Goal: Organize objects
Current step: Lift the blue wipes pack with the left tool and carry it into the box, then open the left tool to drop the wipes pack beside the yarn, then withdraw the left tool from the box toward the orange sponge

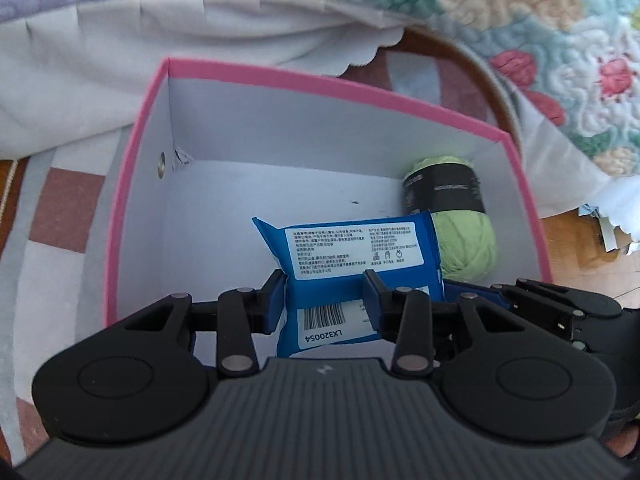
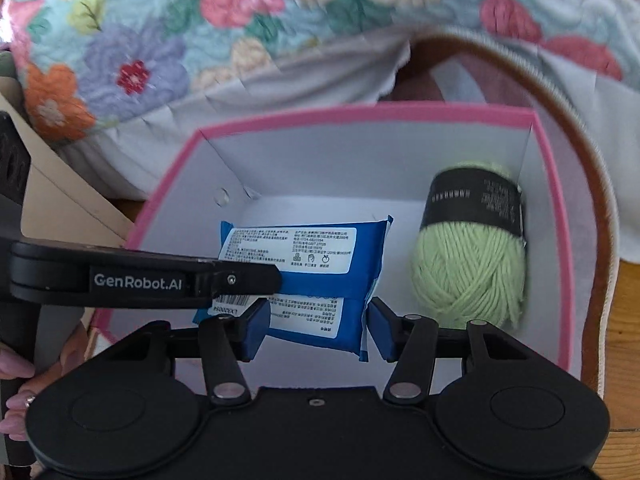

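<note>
Left wrist view: tilted down into the pink-rimmed box [image 1: 332,84], left tool [image 1: 326,300] nearly closed, pinching a blue wipes pack [image 1: 352,256] whose lower end disappears behind the tool body; green yarn ball [image 1: 464,236] half hidden behind it, in the far right corner. Right wrist view: likewise angled down, right tool [image 2: 318,328] half open, flanking a second blue pack [image 2: 320,320], pad contact unclear; left tool's arm covering the packs' left ends; fingers [image 2: 16,368] cut off at the edge.

We are looking at a floral quilt [image 2: 168,40] lying across the top, its pale grey scalloped lining [image 1: 120,40] hanging down. A checked rug [image 1: 52,208] is covering the wooden floor [image 2: 628,320]; daylight is falling softly across everything.
</note>
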`<state>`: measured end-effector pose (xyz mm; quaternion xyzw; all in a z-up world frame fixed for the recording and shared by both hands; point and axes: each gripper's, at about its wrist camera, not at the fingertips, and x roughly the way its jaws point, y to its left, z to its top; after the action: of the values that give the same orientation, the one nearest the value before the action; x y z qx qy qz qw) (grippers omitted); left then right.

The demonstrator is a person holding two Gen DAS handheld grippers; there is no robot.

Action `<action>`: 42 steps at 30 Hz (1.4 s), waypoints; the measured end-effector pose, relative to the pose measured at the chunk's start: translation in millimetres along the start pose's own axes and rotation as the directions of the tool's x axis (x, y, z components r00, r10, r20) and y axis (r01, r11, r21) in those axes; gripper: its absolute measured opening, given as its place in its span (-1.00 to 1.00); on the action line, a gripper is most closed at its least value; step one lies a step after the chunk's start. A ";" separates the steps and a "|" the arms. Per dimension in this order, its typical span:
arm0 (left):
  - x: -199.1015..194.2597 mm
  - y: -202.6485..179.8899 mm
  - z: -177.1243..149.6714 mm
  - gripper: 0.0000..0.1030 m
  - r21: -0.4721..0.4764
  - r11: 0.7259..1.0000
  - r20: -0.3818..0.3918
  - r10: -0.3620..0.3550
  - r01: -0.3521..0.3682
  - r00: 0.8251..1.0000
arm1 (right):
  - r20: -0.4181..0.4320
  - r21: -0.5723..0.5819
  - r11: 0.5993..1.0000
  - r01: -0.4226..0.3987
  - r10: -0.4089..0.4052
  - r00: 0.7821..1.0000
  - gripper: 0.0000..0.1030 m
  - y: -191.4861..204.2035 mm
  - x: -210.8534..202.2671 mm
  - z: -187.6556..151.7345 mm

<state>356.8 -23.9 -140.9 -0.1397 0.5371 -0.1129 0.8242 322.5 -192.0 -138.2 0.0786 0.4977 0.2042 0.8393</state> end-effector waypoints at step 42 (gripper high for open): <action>-169.1 -45.2 -32.4 0.24 0.224 0.971 -0.022 0.089 -0.082 0.996 | 0.090 -0.243 0.966 0.088 -0.068 0.994 0.26 92.3 -161.7 -36.3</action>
<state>258.3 -12.9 6.9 -0.0215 0.5398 -0.1391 0.8300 198.5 -179.2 4.8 -0.0378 0.4369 0.2277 0.8694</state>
